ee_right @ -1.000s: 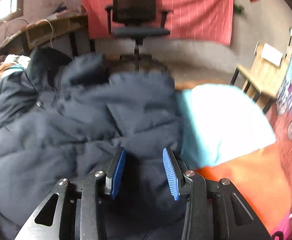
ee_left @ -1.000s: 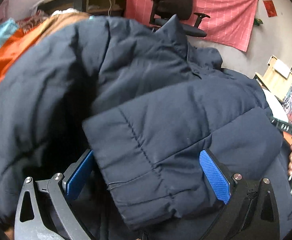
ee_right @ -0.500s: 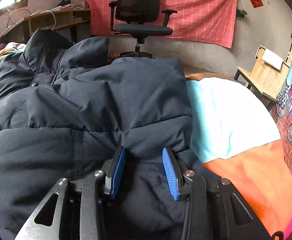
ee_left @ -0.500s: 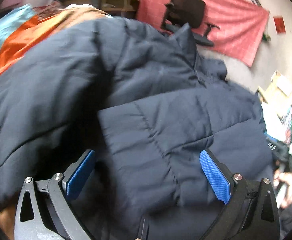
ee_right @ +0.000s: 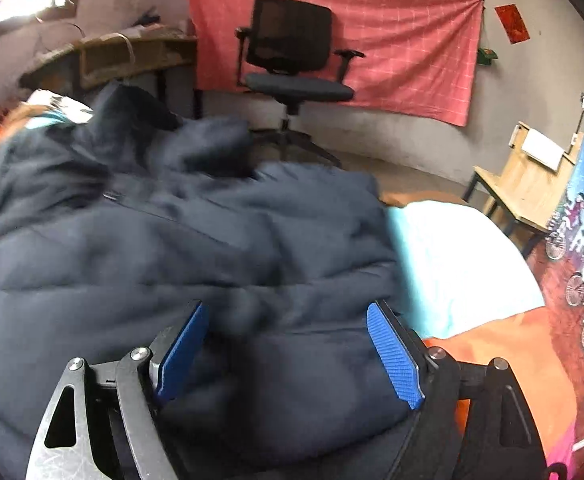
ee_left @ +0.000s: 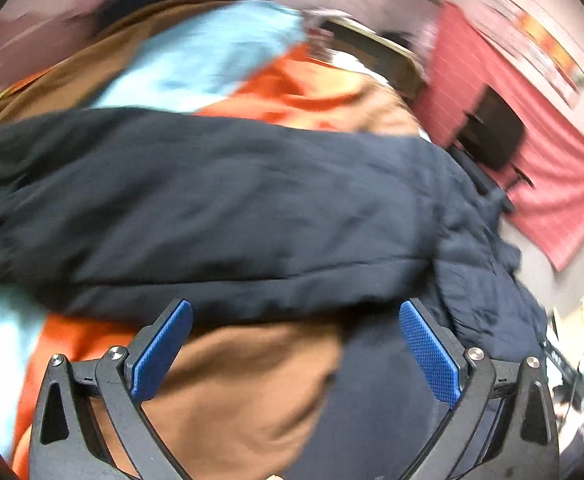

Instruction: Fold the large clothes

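A large navy padded jacket [ee_right: 196, 240] lies spread over a bed cover [ee_right: 463, 268] patched in light blue, orange and brown. In the right wrist view my right gripper [ee_right: 288, 306] hovers over the jacket's near right part. Its jaws are opening; a bulge of jacket fabric lies between the blue pads [ee_right: 391, 352], which no longer press on it. The left wrist view is blurred by motion. There the jacket [ee_left: 232, 208] runs as a dark band across the frame. My left gripper [ee_left: 295, 306] stands wide open at its near hem, over brown cover, holding nothing.
A black office chair [ee_right: 295, 60] stands beyond the bed before a red cloth [ee_right: 403, 40] hung on the wall. A cluttered wooden desk [ee_right: 124, 56] is at the back left, a small wooden table [ee_right: 531, 176] at the right. Bed cover [ee_left: 228, 392] shows at the jacket's near side.
My left gripper has swung off the folded sleeve and rolled, and now faces the jacket's edge and bare cover. My right gripper's jaws have widened, letting go of the pinched jacket fold.
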### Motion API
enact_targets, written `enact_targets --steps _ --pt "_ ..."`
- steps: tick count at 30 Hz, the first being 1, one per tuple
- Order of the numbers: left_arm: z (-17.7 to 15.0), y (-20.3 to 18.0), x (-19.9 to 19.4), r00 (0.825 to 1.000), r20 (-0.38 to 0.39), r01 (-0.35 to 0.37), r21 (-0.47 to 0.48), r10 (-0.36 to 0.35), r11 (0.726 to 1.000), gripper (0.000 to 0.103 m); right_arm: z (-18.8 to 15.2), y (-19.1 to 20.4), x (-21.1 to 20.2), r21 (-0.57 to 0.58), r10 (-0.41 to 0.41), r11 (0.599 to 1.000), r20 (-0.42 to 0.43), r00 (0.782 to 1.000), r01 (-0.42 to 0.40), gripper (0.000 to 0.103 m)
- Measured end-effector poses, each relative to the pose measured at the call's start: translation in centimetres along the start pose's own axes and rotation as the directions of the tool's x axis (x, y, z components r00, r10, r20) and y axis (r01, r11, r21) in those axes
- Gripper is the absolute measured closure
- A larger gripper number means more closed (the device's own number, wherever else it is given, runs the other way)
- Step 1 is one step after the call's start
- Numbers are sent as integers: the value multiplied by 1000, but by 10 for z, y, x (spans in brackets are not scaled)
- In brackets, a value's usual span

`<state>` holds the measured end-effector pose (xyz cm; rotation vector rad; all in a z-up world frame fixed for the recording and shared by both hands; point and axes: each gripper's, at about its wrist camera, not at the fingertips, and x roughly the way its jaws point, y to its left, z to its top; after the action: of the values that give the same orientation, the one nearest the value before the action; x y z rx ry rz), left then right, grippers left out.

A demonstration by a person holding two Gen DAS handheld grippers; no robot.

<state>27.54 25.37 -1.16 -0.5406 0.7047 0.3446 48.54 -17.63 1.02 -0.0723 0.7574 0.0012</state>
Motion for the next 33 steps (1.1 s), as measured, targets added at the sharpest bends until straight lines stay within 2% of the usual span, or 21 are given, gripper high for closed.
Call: enact_targets --steps 4,8,12,17,19,22,26,28,29,31,33 --pt "1 34 -6 992 23 -121 -105 124 987 1 8 59 -23 -77 141 988 37 989 -137 20" --pt "4 54 0 986 10 -162 -218 168 962 1 13 132 -35 -201 270 945 42 962 -257 19" --pt "9 71 3 981 12 -181 -301 193 936 1 18 191 -31 -249 346 911 23 938 -330 19" --pt "8 99 0 960 25 -243 -419 279 875 1 15 241 -8 -271 364 894 -28 931 -357 19" --pt "7 106 -3 955 34 -251 -442 296 861 1 4 253 4 -305 330 894 -49 943 -329 9" --pt "8 107 -3 943 29 -288 -435 333 853 1 -10 261 10 -351 320 884 -28 947 -309 0" --pt "6 103 -3 933 57 -297 -435 355 850 5 -15 263 14 -355 319 883 -26 947 -307 0" --pt "4 101 -5 933 83 -283 -434 351 855 22 -16 262 16 -351 324 883 -26 946 -312 0" --pt "4 100 -9 932 96 -277 -430 348 860 37 -16 262 16 -351 325 883 -24 946 -312 0" --pt "6 97 -14 929 115 -275 -421 352 864 55 -17 262 16 -355 321 883 -18 947 -306 0" --pt "11 93 -21 925 144 -268 -405 351 874 78 -18 264 15 -357 319 884 -12 948 -302 0"
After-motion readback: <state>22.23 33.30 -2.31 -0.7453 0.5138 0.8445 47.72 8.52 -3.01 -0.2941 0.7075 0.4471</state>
